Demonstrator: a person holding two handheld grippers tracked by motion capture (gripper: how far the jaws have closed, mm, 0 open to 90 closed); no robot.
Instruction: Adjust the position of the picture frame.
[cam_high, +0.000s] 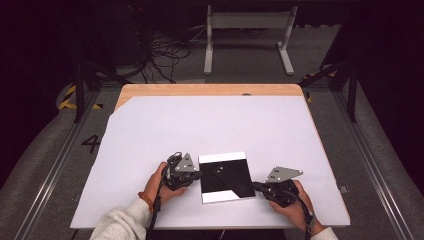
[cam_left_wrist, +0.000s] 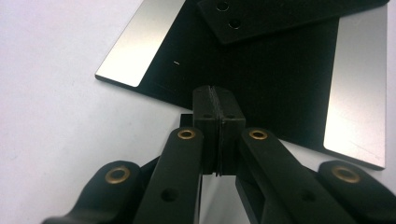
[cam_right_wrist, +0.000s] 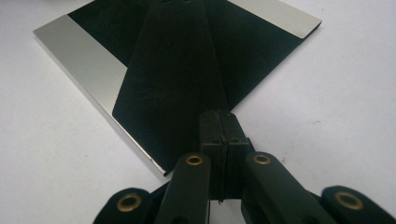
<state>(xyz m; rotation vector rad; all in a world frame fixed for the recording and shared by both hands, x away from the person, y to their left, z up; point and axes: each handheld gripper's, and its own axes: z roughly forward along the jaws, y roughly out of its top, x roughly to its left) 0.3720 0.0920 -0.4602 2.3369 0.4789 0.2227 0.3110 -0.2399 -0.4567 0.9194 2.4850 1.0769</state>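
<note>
A square silver plate (cam_high: 224, 197) lies near the table's front edge. A black sheet (cam_high: 227, 175) with two small holes covers most of it, and bare silver strips (cam_left_wrist: 135, 42) show along the sides. In the high view a folded flap leaves a bare triangle at the front left. My left gripper (cam_high: 195, 175) is shut at the plate's left edge; in its own view its tips (cam_left_wrist: 215, 91) sit over the sheet with nothing seen between them. My right gripper (cam_high: 260, 188) is shut at the front right corner, where the sheet's flap (cam_right_wrist: 177, 79) runs into its tips (cam_right_wrist: 224, 114).
A white cover (cam_high: 210, 125) spreads over the wooden table (cam_high: 210, 90). Behind the table stand a white frame (cam_high: 247, 30) and loose cables (cam_high: 165, 55) on the grey floor. The person's hands and sleeves come in at the bottom.
</note>
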